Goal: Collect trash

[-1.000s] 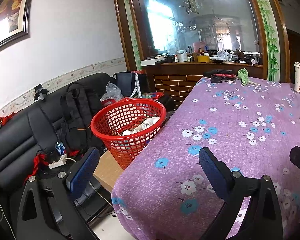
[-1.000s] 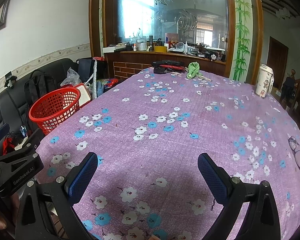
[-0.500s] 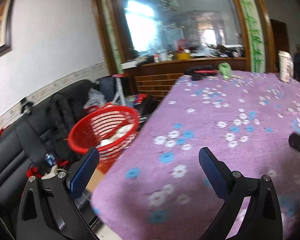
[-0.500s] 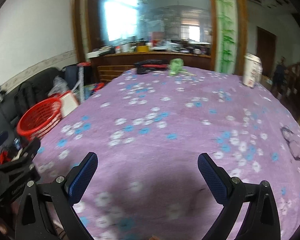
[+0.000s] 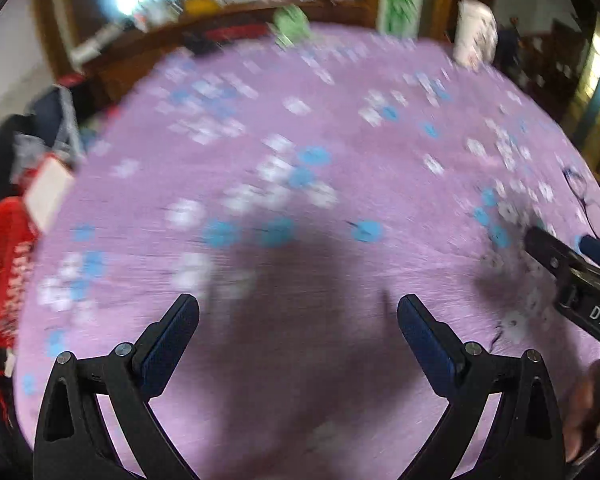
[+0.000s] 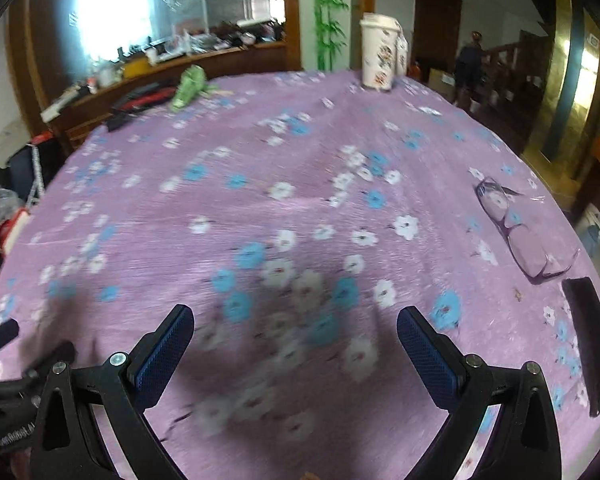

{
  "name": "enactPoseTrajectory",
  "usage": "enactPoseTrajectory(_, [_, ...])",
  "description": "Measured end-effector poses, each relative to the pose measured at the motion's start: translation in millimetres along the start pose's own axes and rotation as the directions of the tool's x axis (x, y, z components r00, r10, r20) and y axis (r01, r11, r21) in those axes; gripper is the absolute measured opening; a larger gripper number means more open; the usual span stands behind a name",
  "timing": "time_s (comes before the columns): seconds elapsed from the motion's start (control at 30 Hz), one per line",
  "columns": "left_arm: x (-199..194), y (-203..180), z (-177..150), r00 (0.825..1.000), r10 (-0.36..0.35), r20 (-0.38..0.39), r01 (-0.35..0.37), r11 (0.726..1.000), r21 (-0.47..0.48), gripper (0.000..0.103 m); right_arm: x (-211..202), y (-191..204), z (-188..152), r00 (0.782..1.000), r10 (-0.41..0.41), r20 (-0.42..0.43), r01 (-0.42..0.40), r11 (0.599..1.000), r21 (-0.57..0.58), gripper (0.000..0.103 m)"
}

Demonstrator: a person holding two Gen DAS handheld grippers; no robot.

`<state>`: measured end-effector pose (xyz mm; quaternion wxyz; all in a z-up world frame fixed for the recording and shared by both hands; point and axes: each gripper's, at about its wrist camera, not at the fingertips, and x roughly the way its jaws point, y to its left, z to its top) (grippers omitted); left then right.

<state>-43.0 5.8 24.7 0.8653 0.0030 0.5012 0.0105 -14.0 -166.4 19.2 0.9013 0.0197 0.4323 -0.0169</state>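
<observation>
We see the red basket (image 5: 4,264) at the far left edge of the left wrist view, beside the desk (image 5: 300,184) and well left of the left tool (image 5: 298,314), which hangs released and empty over the purple flowered cloth. This view is heavily blurred. The right tool (image 6: 295,326) also stands spread wide with nothing between its pads, low over the cloth. A crumpled green item (image 6: 190,86) lies at the far edge, well apart from both tools. Glasses (image 6: 516,228) lie right of the right tool, a white cup (image 6: 380,54) far beyond.
</observation>
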Motion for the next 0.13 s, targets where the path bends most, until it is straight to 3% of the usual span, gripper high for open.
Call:
enactPoseTrajectory(0.07, [15, -14, 4, 1.000, 0.018, -0.017, -0.017, 1.000, 0.025, 0.101, 11, -3, 3, 1.000, -0.009, -0.019, 0.009, 1.000, -0.001, 0.102])
enactPoseTrajectory(0.13, [13, -22, 9, 0.999, 0.038, 0.031, -0.039, 0.998, 0.044, 0.101, 19, -6, 5, 0.999, -0.008, -0.034, 0.008, 1.000, -0.006, 0.102])
